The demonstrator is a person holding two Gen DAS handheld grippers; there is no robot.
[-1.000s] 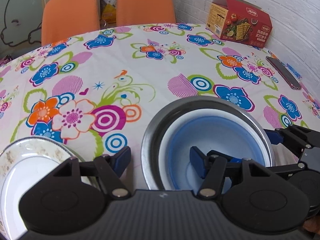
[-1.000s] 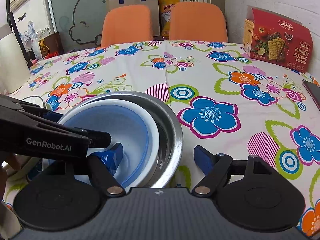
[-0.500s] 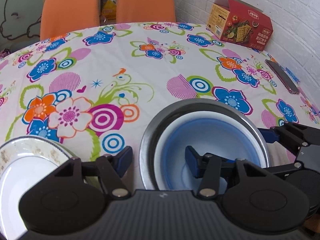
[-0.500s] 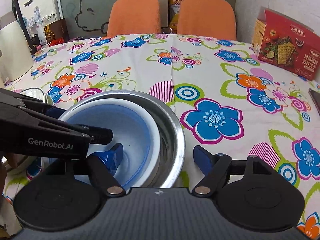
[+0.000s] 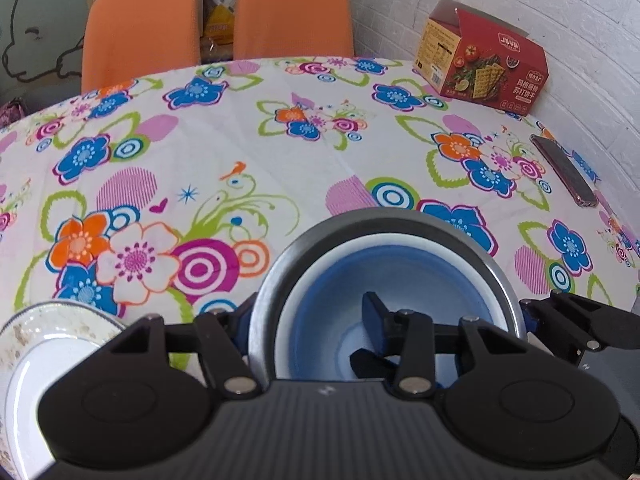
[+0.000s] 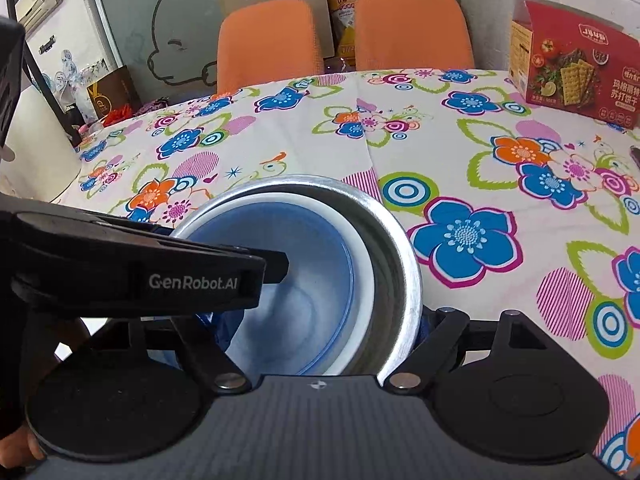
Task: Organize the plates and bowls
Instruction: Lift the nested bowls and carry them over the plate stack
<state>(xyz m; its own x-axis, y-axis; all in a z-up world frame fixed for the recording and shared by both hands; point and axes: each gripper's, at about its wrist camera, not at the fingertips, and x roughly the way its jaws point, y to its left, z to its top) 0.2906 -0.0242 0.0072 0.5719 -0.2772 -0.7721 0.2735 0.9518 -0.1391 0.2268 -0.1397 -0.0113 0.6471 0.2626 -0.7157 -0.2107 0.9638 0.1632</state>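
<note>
Landmark: I take the metal bowl (image 5: 384, 224) as my reference; it sits on the flowered tablecloth (image 5: 248, 152) near the table's front edge.

Nested bowl: a blue bowl (image 5: 400, 280) with a white rim sits inside the metal bowl.

Left gripper (image 5: 308, 320): I see its jaws spread wide across the metal bowl's left wall, one finger outside the rim, the other inside over the blue bowl. I can't see either finger pressing the wall.

Right gripper (image 6: 320, 332): its jaws straddle the metal bowl's right wall, the left finger down inside the blue bowl, the right finger close against the outer steel rim. Whether it is clamping the wall, I cannot tell.

Bowl versus jaws: the metal bowl's walls run between both pairs of fingers, with the bowl's centre between the two tools.

Plate (image 5: 44, 344): a patterned white plate lies left of the metal bowl, apart from it, partly hidden by my left tool.

Cracker box (image 5: 480, 68): stands well beyond the metal bowl, to its right, by the white brick wall.

Phone (image 5: 564, 170): lies flat to the right of the metal bowl, nearer than the cracker box.

Chairs (image 5: 216, 24): two orange chairs stand behind the table, far beyond the metal bowl.
</note>
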